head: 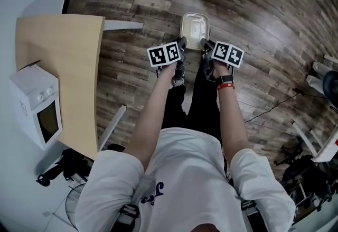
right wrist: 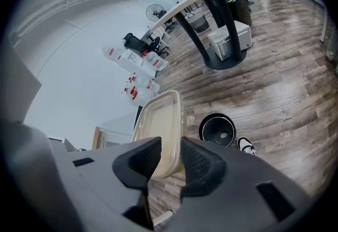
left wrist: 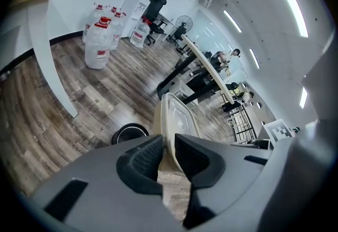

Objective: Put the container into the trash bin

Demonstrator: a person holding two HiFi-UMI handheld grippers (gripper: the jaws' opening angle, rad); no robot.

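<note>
The left gripper [head: 182, 44] and the right gripper [head: 205, 45] each have their jaws clamped on the near rim of the rectangular, translucent beige plastic container [head: 194, 29]. They hold it above the wooden floor [head: 132, 30]. Its long axis points away from the person, and a round black trash bin [right wrist: 217, 129] sits on the floor below.

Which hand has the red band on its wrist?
The right hand: its wrist wears the red band just behind a black watch. The left hand shows no red band.
</note>
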